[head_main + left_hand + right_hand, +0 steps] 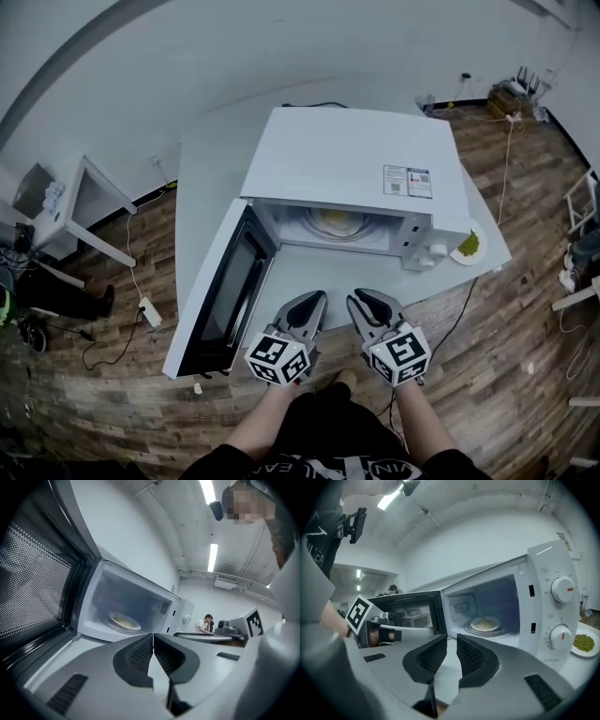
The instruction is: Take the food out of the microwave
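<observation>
A white microwave stands on a pale grey table with its door swung open to the left. Inside, on the turntable, sits a plate of yellowish food, also visible in the left gripper view as the plate and in the right gripper view as the plate. Both grippers hover side by side in front of the opening, short of the cavity. My left gripper is shut and empty. My right gripper has a narrow gap between its jaws, with nothing in it.
A small plate of green food lies on the table right of the microwave, beside its knobs. The open door walls off the left side. On the wooden floor are a white side table and cables.
</observation>
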The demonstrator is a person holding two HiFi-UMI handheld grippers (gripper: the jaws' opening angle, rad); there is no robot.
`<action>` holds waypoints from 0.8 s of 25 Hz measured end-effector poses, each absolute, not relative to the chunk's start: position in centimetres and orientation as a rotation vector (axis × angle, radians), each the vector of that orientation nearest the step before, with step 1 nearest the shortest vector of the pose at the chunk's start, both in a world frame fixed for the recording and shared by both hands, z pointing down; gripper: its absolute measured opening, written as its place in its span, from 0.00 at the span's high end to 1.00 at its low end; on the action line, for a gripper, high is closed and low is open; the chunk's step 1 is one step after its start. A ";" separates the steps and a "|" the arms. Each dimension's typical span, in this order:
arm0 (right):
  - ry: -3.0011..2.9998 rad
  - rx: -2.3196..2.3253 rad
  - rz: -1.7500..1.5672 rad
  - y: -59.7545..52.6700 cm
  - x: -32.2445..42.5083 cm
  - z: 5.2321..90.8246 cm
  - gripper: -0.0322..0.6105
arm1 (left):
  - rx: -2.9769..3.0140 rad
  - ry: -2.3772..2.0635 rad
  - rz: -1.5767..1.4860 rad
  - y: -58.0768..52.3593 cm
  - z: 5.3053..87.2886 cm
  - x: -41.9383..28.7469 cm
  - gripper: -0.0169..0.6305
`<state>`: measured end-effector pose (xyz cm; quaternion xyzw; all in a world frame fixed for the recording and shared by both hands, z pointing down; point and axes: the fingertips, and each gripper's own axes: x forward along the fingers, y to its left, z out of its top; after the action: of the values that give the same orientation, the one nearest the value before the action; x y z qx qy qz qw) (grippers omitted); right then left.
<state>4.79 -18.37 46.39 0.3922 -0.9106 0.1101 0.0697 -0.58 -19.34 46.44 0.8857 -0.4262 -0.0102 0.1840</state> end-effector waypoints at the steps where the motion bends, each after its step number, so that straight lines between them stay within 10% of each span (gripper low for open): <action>1: -2.737 1.177 0.326 -18.7 4.8 46.6 0.86 | 2.496 -1.207 -0.030 -19.6 46.5 -0.6 0.96; 20: -2.631 1.204 0.173 -25.7 3.4 47.9 0.85 | 2.483 -1.183 -0.040 -24.6 48.7 -0.1 0.96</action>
<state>3.39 -25.68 47.94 0.4123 -0.9010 0.0592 0.1210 -0.06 -24.62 48.72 0.8854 -0.4220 -0.0144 0.1944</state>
